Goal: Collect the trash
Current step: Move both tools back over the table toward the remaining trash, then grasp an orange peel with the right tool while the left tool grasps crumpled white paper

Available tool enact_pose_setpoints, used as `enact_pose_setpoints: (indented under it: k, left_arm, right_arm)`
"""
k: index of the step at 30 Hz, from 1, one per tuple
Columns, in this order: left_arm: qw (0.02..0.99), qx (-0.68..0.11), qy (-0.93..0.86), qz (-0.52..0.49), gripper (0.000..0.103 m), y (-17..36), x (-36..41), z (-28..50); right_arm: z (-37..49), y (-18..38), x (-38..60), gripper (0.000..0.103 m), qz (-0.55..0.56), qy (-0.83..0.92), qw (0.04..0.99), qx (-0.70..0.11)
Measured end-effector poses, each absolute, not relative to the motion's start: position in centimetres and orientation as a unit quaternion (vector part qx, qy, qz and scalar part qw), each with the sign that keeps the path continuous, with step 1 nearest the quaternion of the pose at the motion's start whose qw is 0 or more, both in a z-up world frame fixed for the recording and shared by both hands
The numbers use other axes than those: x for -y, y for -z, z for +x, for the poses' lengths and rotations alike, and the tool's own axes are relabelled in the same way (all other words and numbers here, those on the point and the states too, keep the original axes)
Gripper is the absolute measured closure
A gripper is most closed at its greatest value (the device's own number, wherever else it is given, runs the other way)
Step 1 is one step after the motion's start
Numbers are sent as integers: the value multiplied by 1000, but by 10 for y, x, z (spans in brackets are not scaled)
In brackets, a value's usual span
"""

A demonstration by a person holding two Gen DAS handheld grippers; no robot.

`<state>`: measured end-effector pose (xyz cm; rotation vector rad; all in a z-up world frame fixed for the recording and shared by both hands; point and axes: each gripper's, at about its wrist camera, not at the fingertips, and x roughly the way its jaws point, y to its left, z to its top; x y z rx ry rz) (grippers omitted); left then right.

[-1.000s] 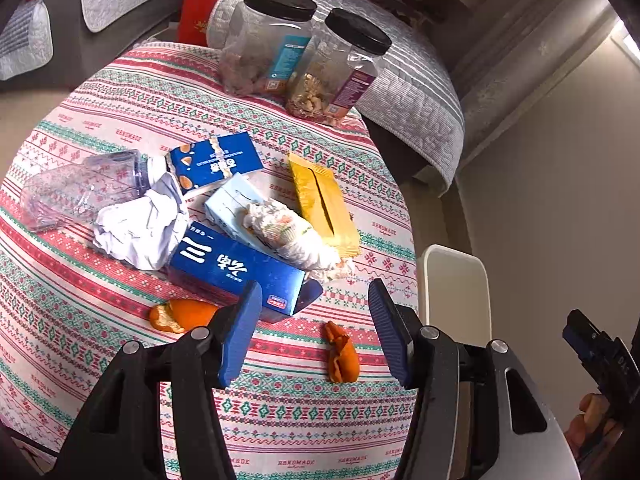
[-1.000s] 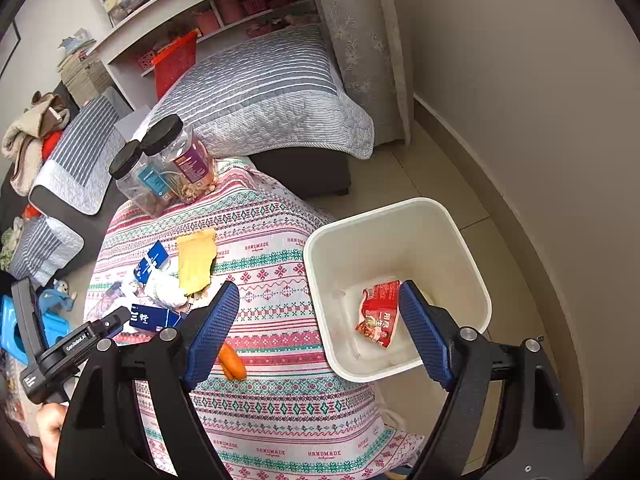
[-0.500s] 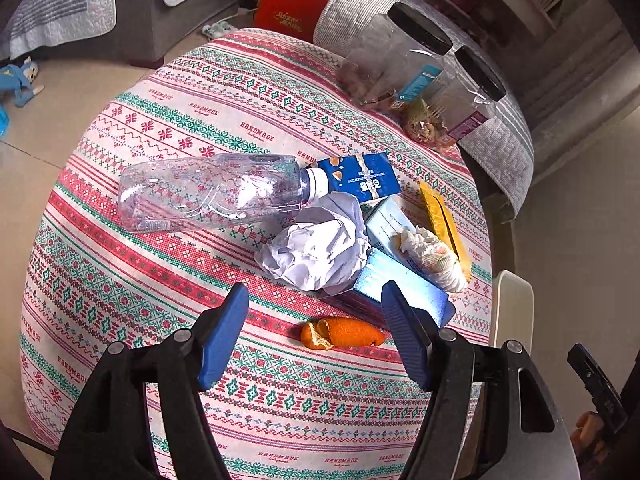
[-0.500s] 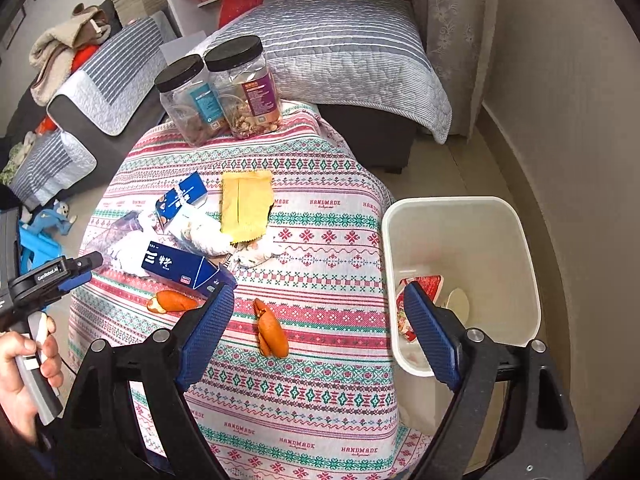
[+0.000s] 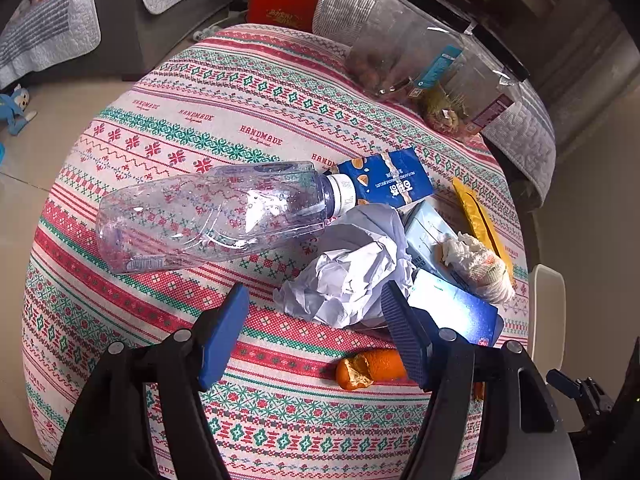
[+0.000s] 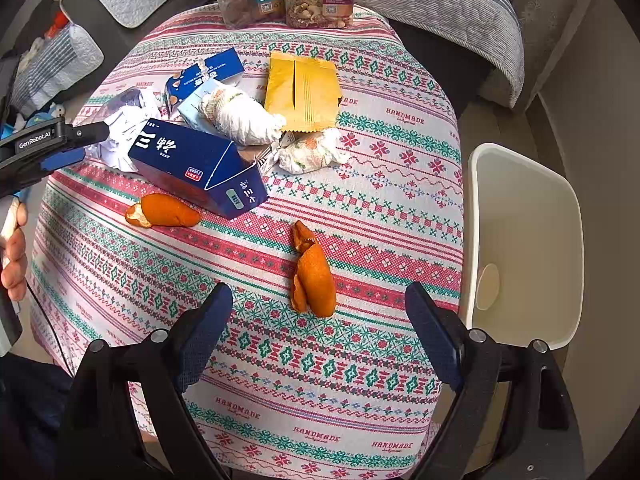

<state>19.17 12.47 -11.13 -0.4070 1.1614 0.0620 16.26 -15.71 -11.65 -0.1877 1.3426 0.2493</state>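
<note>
Trash lies on the round patterned table [image 5: 168, 128]. An empty clear plastic bottle [image 5: 208, 216] lies on its side beside a crumpled white paper ball [image 5: 348, 272]. My left gripper [image 5: 312, 320] is open and empty, just in front of the paper ball; it also shows in the right wrist view [image 6: 72, 152]. My right gripper [image 6: 320, 328] is open and empty, above an orange peel [image 6: 314, 276]. A second orange peel [image 6: 166, 212] lies by a dark blue carton [image 6: 196, 164]. The white bin [image 6: 524, 240] stands right of the table.
A gold wrapper [image 6: 302, 92], a small blue box [image 6: 204, 76], wadded tissues [image 6: 240, 116] and two black-lidded snack jars [image 5: 432, 72] are on the table's far side. Grey quilted sofas [image 6: 436, 4] stand beyond. A wall runs on the right.
My left gripper swung left and closer, from the blue carton toward the bottle and paper ball. My right gripper moved from over the bin to low over the table by the orange peel.
</note>
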Motion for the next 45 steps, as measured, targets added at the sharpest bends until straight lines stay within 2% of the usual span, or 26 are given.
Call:
enact_pose_setpoints:
  k: [6, 9, 10, 11, 16, 17, 18, 22, 37, 45]
  left_arm:
    - [822, -534, -33, -196, 39, 114, -124, 196]
    - [826, -530, -28, -189, 51, 113, -118, 197]
    - [827, -531, -26, -184, 59, 114, -116, 198]
    - [827, -533, -25, -180, 71, 115, -115, 198]
    - [829, -529, -16, -179, 76, 113, -113, 195]
    - [830, -528, -15, -182, 77, 112, -113, 194]
    - [831, -526, -15, -183, 77, 110, -113, 193]
    - [835, -517, -12, -188, 78, 101, -112, 187]
    - [853, -457, -2, -251, 78, 50, -119, 171]
    - [853, -456, 49, -249, 78, 39, -78, 164]
  right_arm:
    - [163, 147, 148, 19, -101, -118, 756, -636]
    - [165, 158, 147, 21, -105, -113, 752, -641]
    - [166, 160, 147, 22, -107, -110, 752, -641]
    - [167, 162, 148, 26, -106, -108, 752, -642]
    - [170, 168, 151, 58, -90, -124, 743, -652]
    - [170, 167, 150, 74, -90, -127, 741, -653]
    - [170, 167, 150, 81, -89, -131, 740, -654]
    - [169, 162, 147, 90, -90, -136, 743, -649]
    - [171, 110, 163, 95, -47, -156, 765, -623]
    - [168, 76, 168, 95, -18, -173, 786, -594]
